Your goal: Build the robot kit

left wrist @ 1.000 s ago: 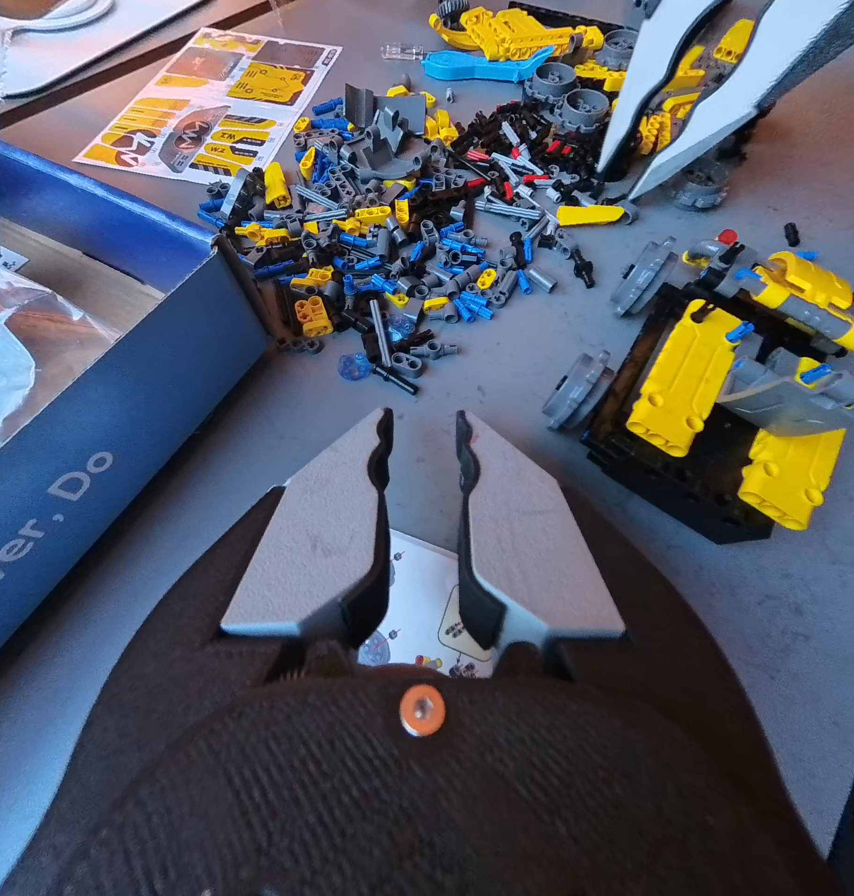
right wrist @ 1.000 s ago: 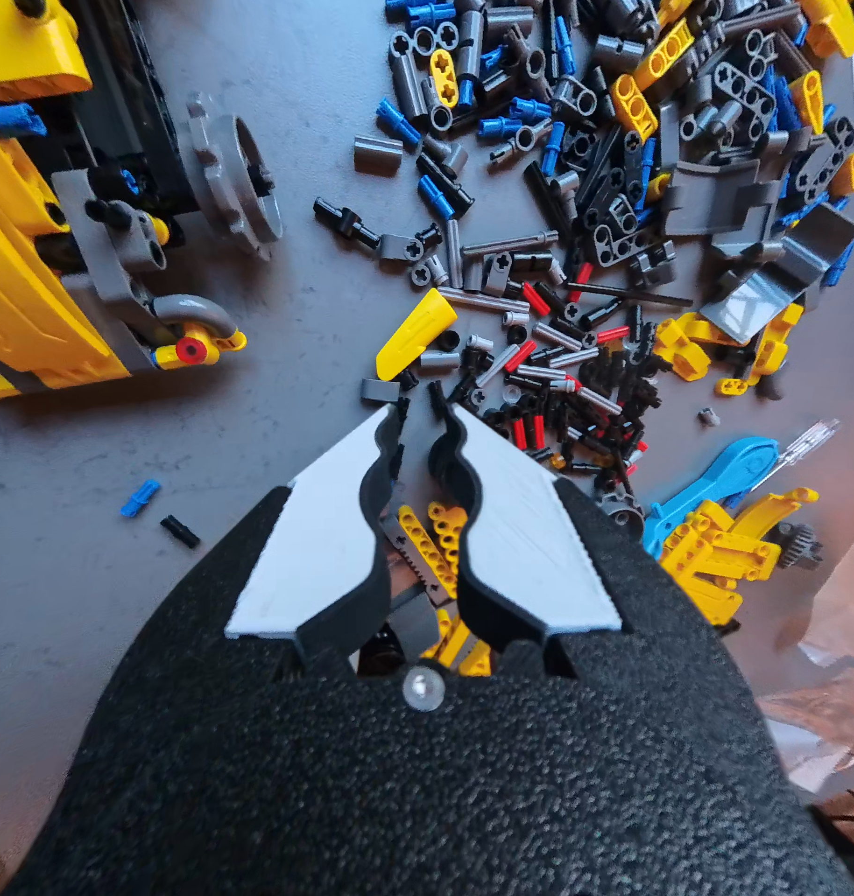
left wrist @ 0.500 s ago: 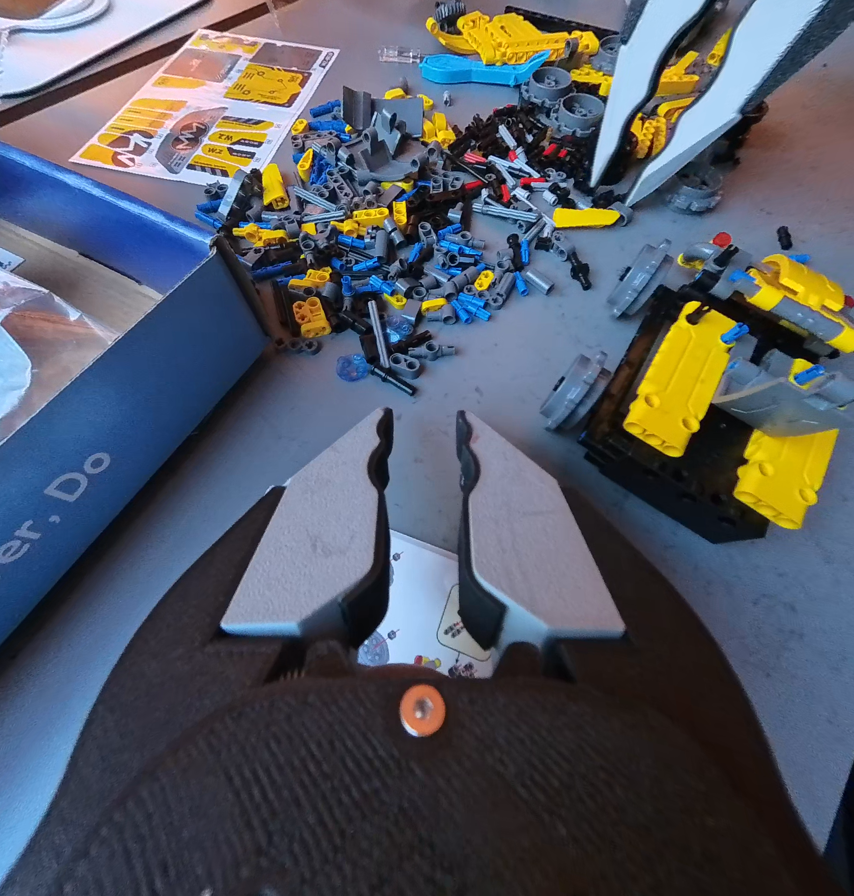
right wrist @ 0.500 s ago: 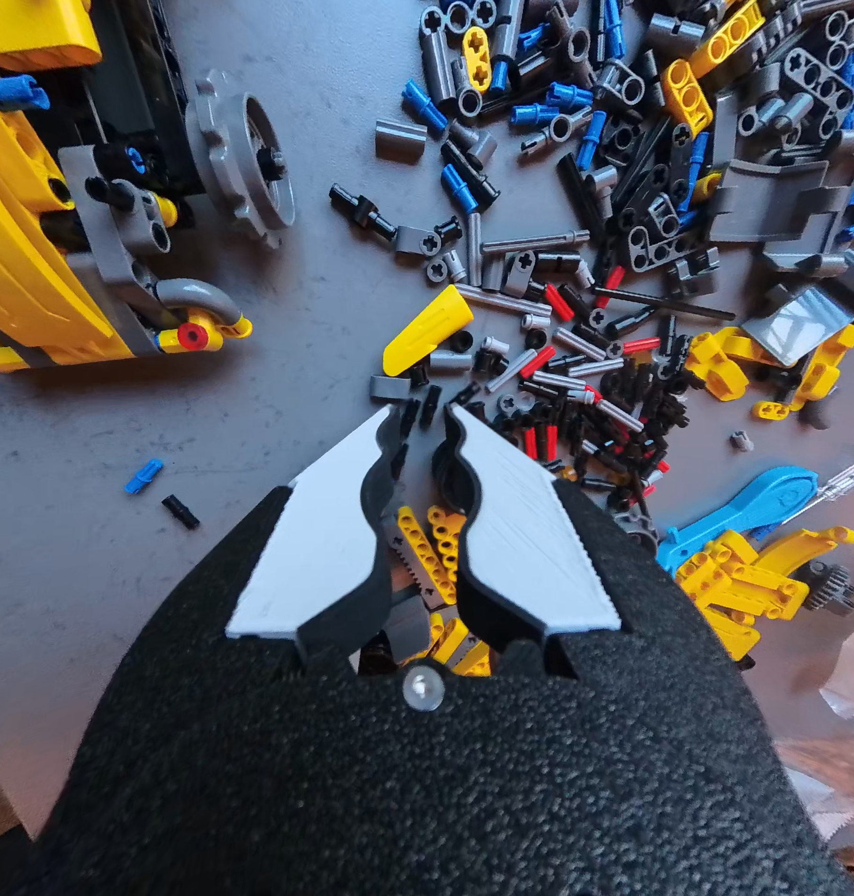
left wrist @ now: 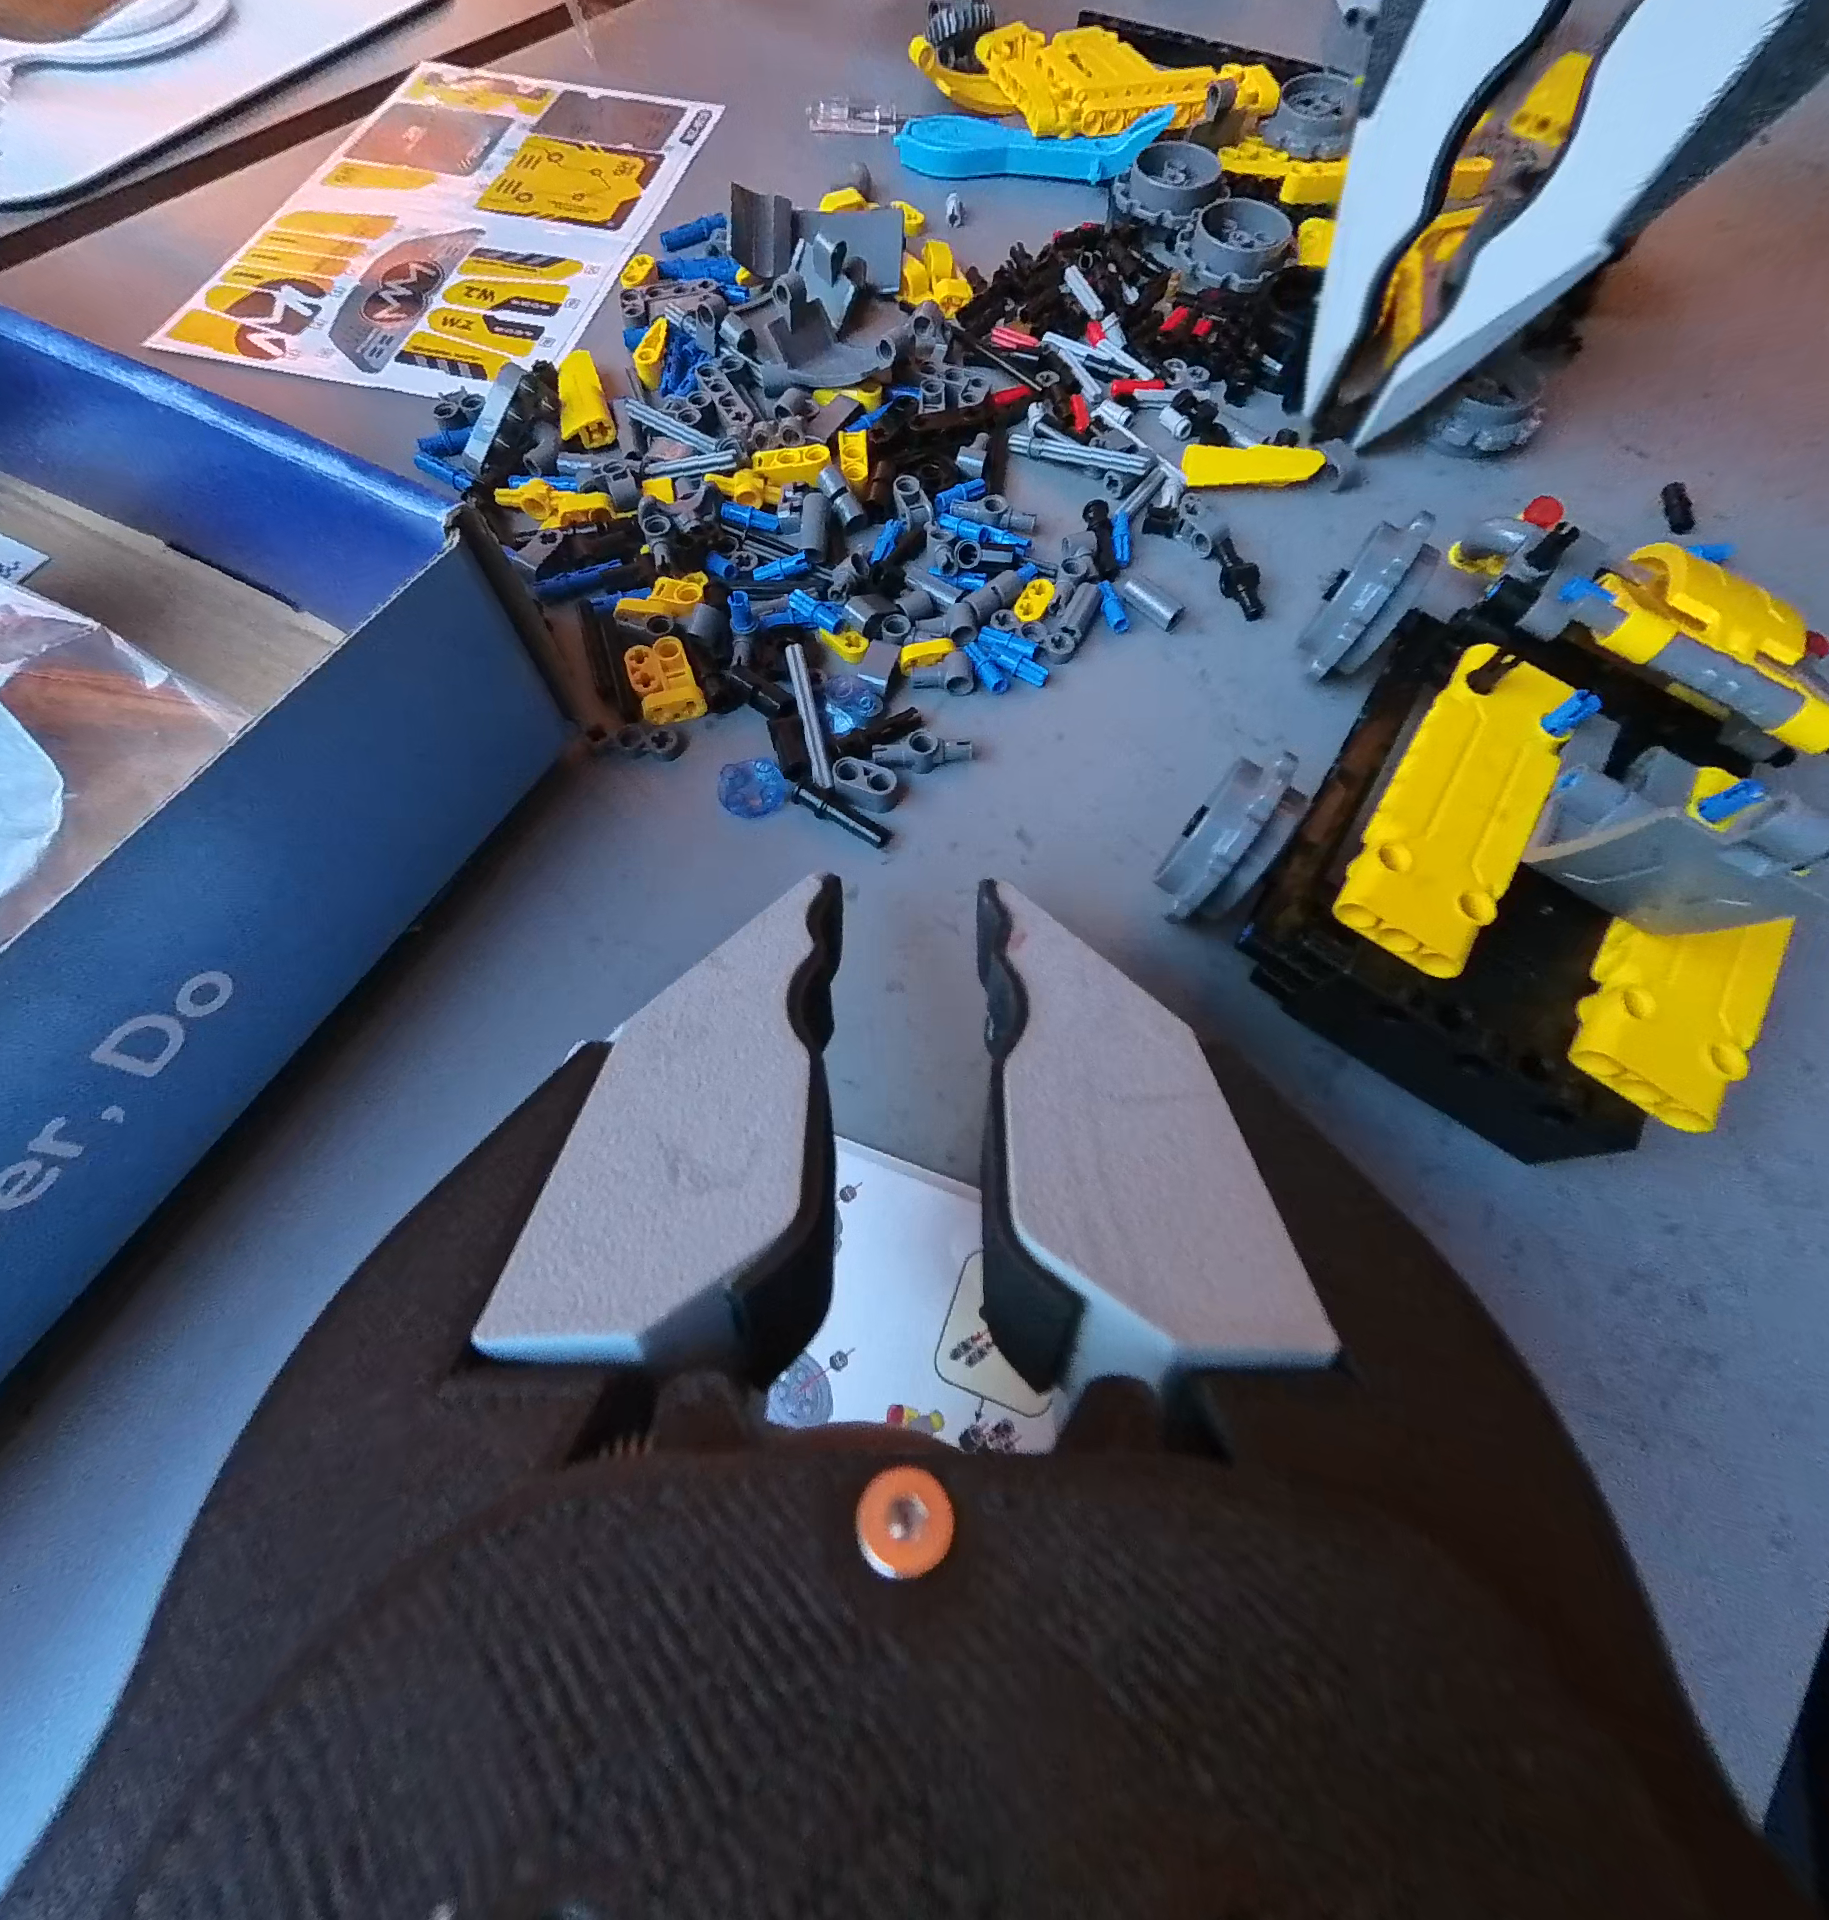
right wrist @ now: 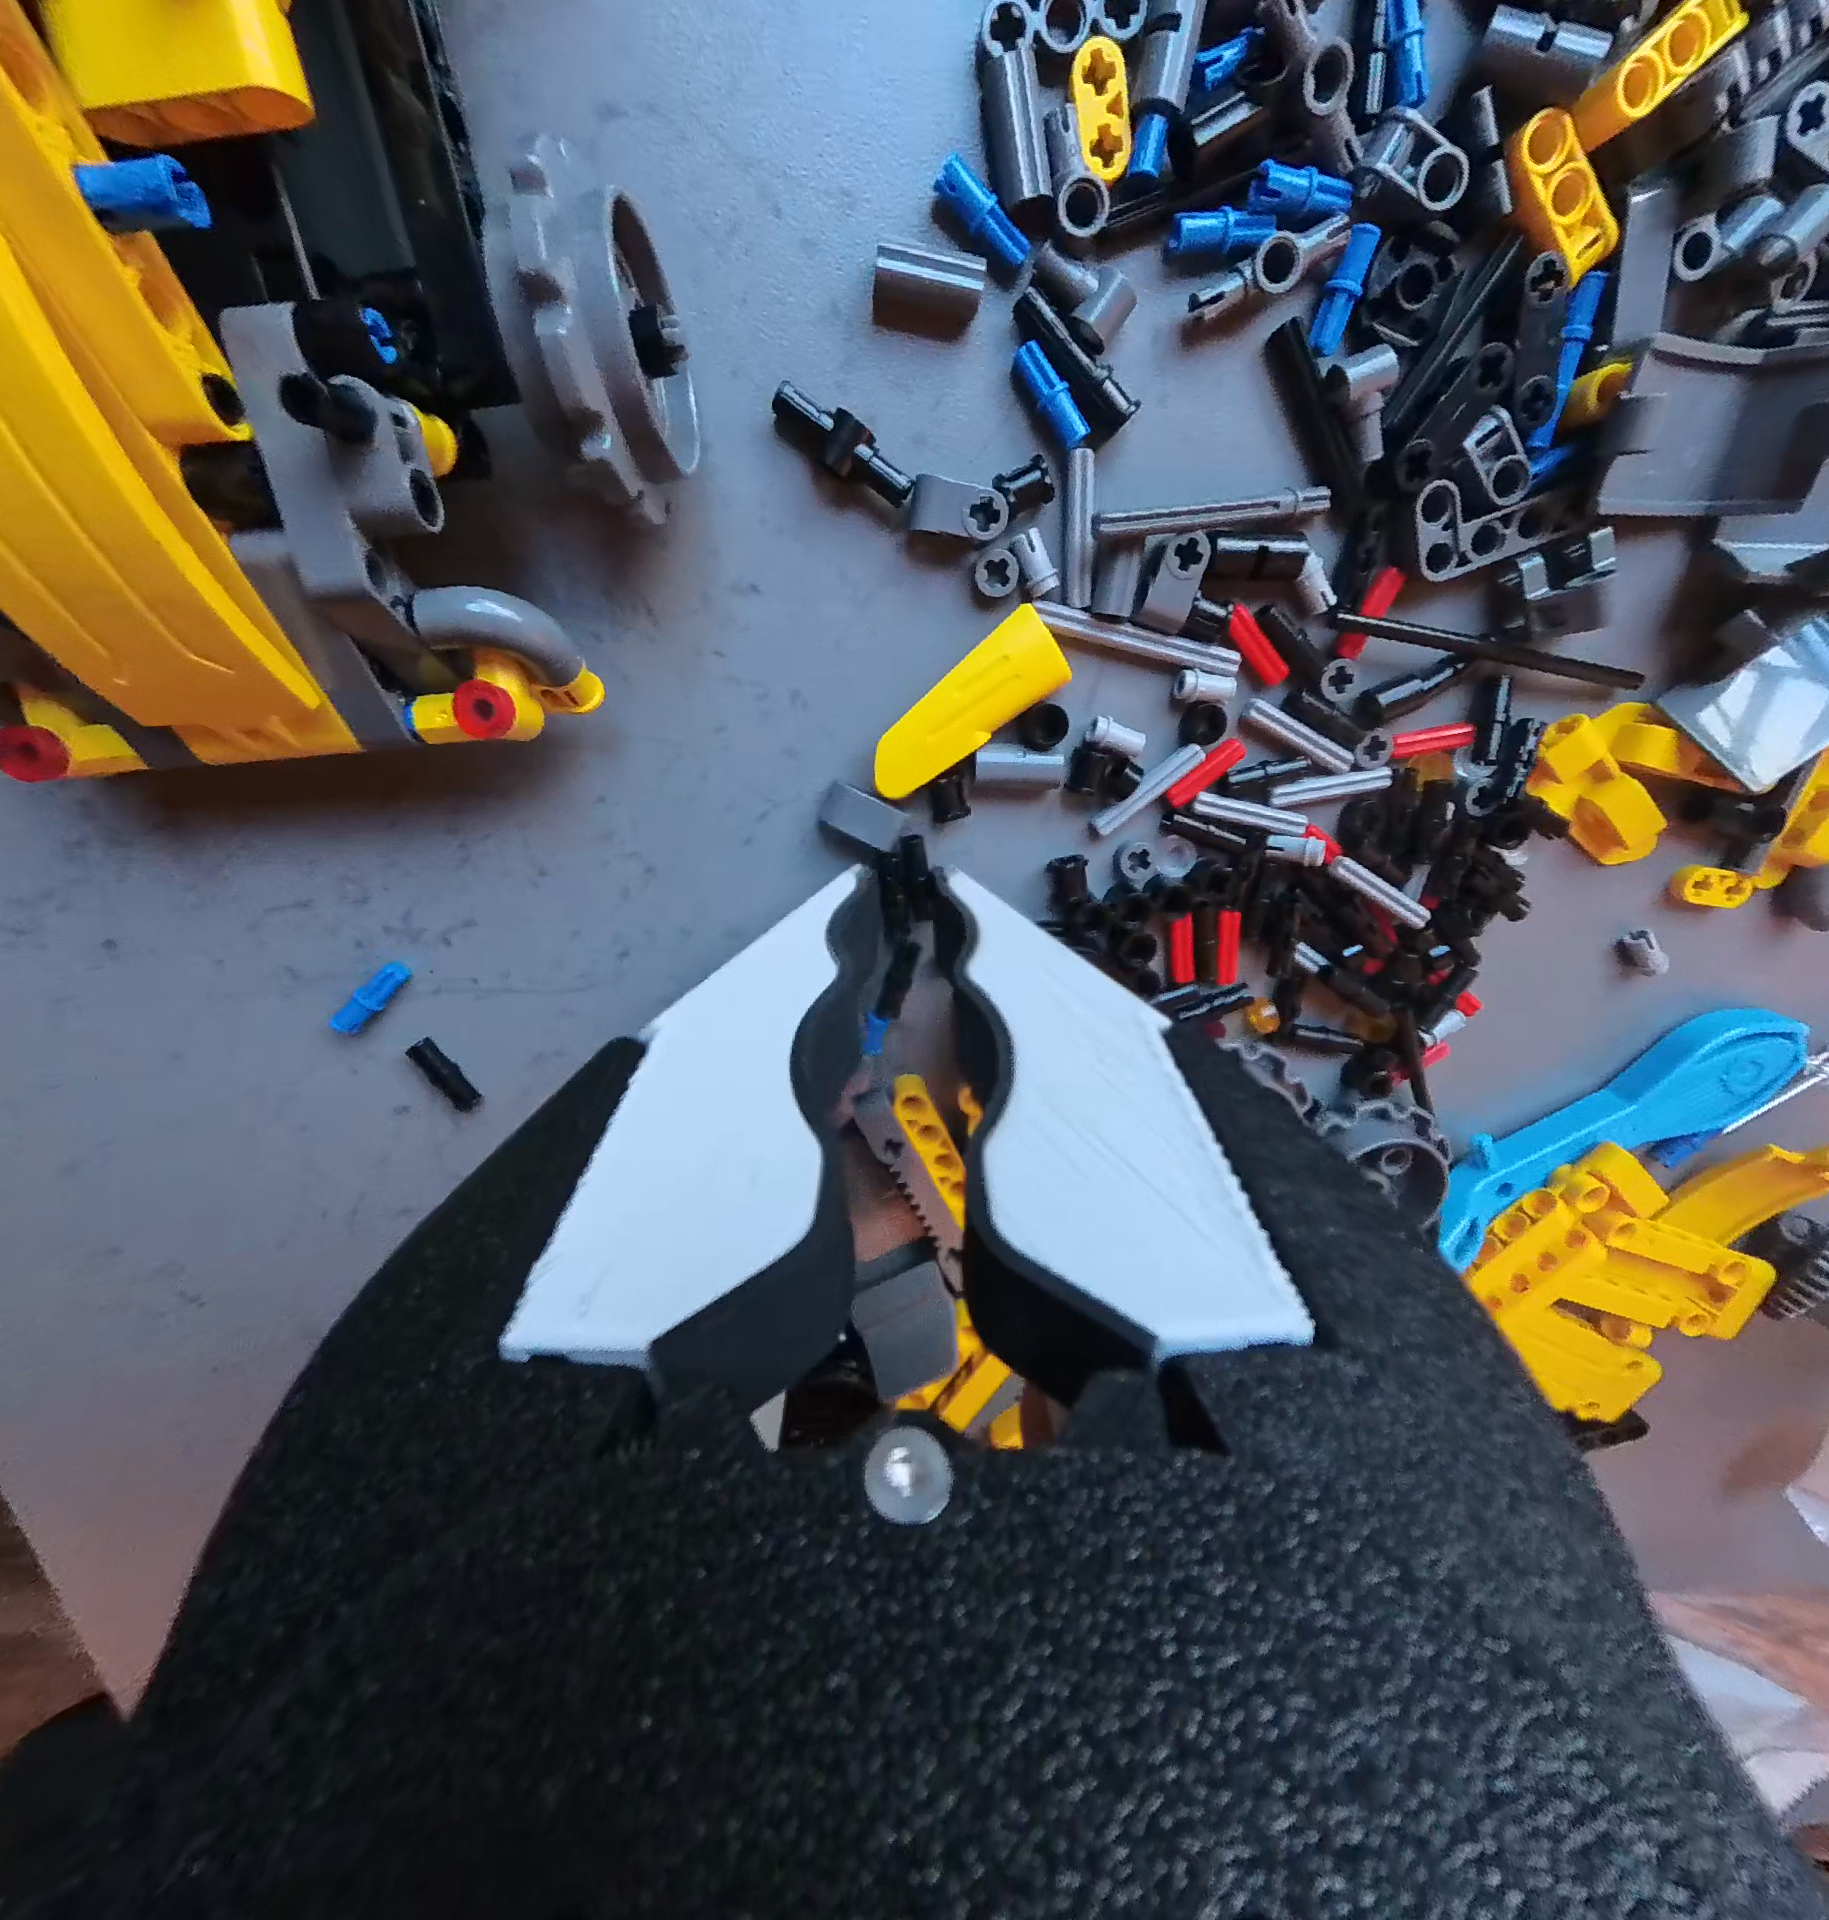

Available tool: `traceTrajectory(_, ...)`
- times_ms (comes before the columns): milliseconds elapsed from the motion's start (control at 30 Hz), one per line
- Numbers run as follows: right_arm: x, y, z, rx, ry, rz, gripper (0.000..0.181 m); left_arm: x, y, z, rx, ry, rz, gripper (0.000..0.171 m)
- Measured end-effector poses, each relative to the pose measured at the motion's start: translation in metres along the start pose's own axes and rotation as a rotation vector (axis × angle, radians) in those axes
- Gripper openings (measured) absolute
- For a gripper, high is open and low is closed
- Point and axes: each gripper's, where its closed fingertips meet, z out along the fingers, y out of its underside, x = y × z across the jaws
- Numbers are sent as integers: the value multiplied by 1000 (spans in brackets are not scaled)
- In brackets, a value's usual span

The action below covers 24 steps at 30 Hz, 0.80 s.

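Grey table (left wrist: pixel 1045 852) carries a heap of small parts (left wrist: pixel 837 520) in the upper middle of the left wrist view, and a half-built yellow model (left wrist: pixel 1512 831) at the right. The right gripper (right wrist: pixel 905 883) is down at the edge of this heap, its jaws almost closed around a black pin (right wrist: pixel 905 883); the pin seems pinched, but is not lifted yet. A yellow wedge (right wrist: pixel 972 691) lies just above it. The left gripper (left wrist: pixel 910 904) hangs over bare table at lower centre, jaws narrowly apart and empty, a printed sheet (left wrist: pixel 910 1320) under it. A blue box (left wrist: pixel 214 831) stands at the left. The model looks unfinished, and many parts lie loose.
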Motion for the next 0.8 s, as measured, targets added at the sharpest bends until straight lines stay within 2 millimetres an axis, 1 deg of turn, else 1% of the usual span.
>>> traceTrajectory(100,-1,2,-6,-4,17,8,9,0,0,0,-3,1,1,23)
traceTrajectory(167,-5,0,-14,12,31,14,9,0,0,0,-3,0,3,23)
traceTrajectory(233,-13,-1,-25,35,42,27,9,0,0,0,-3,1,2,23)
traceTrajectory(300,-25,2,-36,44,53,45,10,0,0,0,-3,3,1,23)
traceTrajectory(400,-49,18,-50,36,61,89,10,0,0,0,-2,3,3,22)
traceTrajectory(467,-63,33,-54,29,62,138,10,1,0,0,-2,3,5,23)
traceTrajectory(567,-83,48,-49,43,46,190,10,1,1,1,-6,3,5,23)
traceTrajectory(633,-91,54,-41,44,40,209,10,0,1,2,-13,3,4,23)
traceTrajectory(700,-97,52,-31,66,17,216,10,0,2,2,-19,1,4,23)
traceTrajectory(800,-98,52,-19,75,28,208,10,0,1,2,-14,-8,9,23)
